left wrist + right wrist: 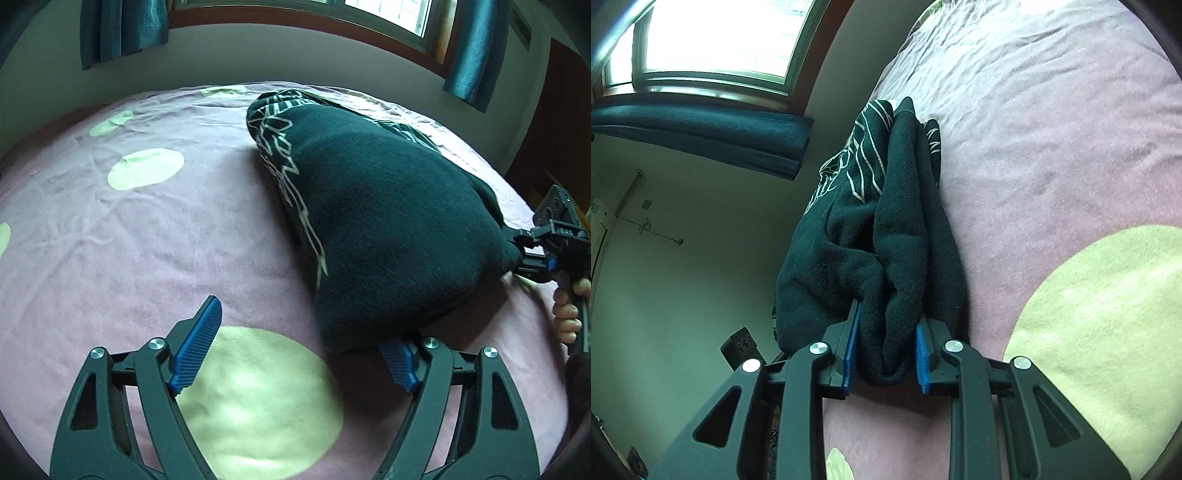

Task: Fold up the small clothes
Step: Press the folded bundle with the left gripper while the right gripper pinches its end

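Left wrist view takes in a pink bedsheet (110,236) with pale green spots, spread across a bed below a window hung with teal curtains (122,33), and on it a dark green garment (369,229) printed with white line work. The garment lies near the bed's right side, already doubled over itself into a thick, rounded bundle rather than a flat, squared stack, so the fold looks partly made and not yet laid down neatly. Its near corner hangs just over the right finger of the left gripper (303,354), whose blue pads stand wide apart with nothing pressed between them. At the bundle's far right end the right gripper (532,254), held in a person's hand (567,314), meets the cloth. Right wrist view shows that gripper (886,354) with its jaws narrowly parted around a gathered wad of the same garment (894,221), blue pads against the cloth on both sides. What appears left: settling the bundle flat, smoothing it, and freeing this last grip.
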Available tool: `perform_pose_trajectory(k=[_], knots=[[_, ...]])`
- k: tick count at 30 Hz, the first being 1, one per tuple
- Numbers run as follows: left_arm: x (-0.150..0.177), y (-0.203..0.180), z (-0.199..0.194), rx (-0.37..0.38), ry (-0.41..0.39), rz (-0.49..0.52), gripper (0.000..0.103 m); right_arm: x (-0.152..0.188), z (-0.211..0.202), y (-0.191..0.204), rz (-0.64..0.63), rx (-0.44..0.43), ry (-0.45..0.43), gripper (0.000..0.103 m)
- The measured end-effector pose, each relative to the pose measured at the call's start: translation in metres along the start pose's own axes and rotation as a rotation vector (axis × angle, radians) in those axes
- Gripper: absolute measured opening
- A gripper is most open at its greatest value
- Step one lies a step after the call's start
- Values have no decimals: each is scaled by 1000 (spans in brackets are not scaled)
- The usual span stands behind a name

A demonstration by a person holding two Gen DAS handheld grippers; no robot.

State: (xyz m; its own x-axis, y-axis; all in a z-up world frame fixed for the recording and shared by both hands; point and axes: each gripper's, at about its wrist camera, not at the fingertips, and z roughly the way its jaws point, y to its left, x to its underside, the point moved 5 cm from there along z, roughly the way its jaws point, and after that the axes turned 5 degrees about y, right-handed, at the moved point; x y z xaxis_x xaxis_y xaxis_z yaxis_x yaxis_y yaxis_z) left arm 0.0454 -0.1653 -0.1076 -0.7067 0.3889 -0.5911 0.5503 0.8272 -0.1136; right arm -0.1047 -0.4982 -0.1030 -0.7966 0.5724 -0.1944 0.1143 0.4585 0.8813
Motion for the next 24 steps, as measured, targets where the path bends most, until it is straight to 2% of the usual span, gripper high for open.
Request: perform_pose_trajectory(k=[1,2,5,6,8,9,10,11,14,16,18,24], knots=[[4,-3,-4,36,8,15,80,1,-3,2,0,-2,-2,34],[8,-6,-10,75,11,25,80,3,-8,5,-3,1,-3,41],[15,-9,-31,177,-7,15,80,8,-25,10,-19,65,-27,74],[15,-7,-43,240,-21,-14,82,8,-35,12,-28,82,-57,74],[8,0,-64,360,-64,-80,88,8,-48,18,-32,3,-81,80],[3,3,-69,378,-81,-100,92,6,-52,21,-25,-42,-83,84],[-5,7,-71,387,-95,-117,92,5,-52,22,-25,-53,-80,84],[-14,10,-67,398,-98,-136,92,2,-47,23,-39,-21,-63,84],[-34,12,-37,471,-24,-198,92,-3,-27,18,-77,101,-17,84],[-41,7,-20,498,20,-206,92,-4,-13,12,-42,68,19,84],[-43,0,-2,476,46,-171,92,-4,-1,10,-13,16,48,86],[-43,-4,28,516,101,-169,92,-10,16,12,-47,74,74,85]])
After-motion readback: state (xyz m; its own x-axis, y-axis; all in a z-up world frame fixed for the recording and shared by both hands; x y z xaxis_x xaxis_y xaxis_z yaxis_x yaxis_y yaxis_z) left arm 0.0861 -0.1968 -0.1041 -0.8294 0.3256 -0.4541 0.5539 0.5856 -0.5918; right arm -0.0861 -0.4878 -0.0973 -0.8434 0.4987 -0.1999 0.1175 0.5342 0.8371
